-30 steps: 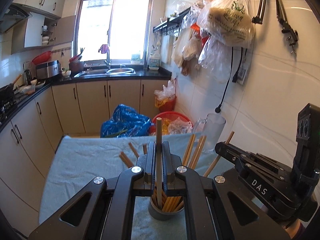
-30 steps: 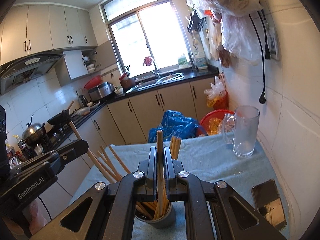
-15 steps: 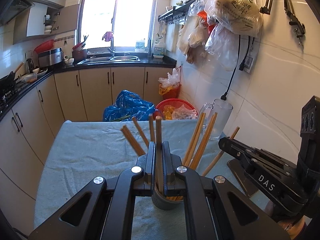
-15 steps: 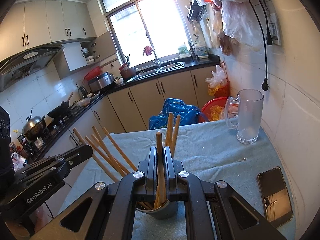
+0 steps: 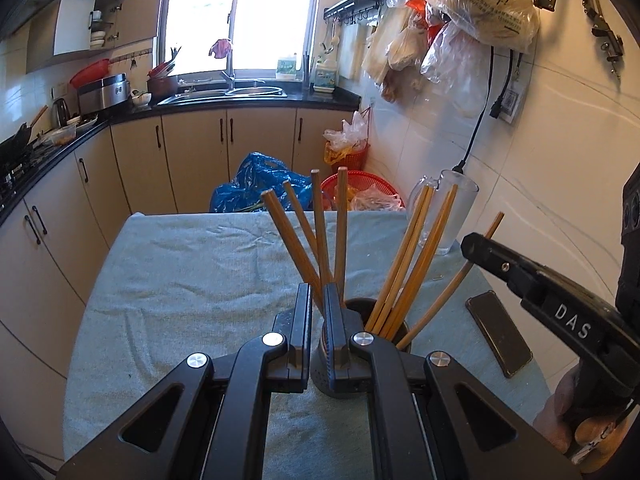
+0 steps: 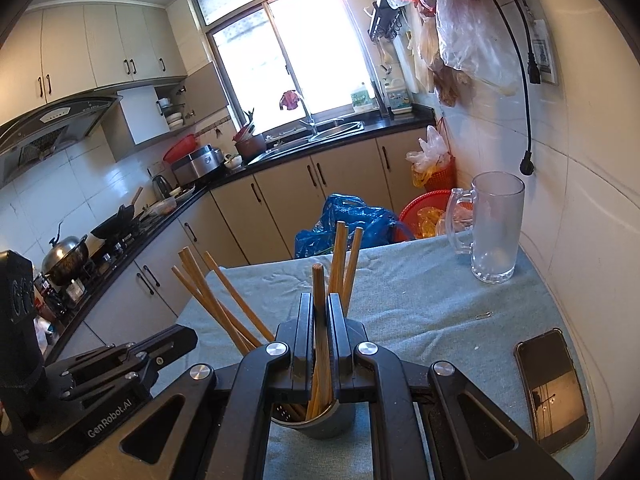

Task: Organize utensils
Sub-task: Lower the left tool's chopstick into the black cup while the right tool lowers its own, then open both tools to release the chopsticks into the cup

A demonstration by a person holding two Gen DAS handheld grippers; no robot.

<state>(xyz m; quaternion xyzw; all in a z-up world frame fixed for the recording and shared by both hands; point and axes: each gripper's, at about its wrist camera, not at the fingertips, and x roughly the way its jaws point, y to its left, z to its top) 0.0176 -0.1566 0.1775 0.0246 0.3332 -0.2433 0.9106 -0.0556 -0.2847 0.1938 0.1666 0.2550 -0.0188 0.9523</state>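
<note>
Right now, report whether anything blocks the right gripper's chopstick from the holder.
Nothing visible does. The right gripper is shut on the chopstick, whose lower end already sits inside the holder among the other chopsticks.

Black hand-held gripper (image 5: 317, 308), silver screws, white lettering, perhaps "DAS".

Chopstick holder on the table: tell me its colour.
The holder is dark grey, clearest in the right wrist view, standing on the pale blue-green cloth.
</note>
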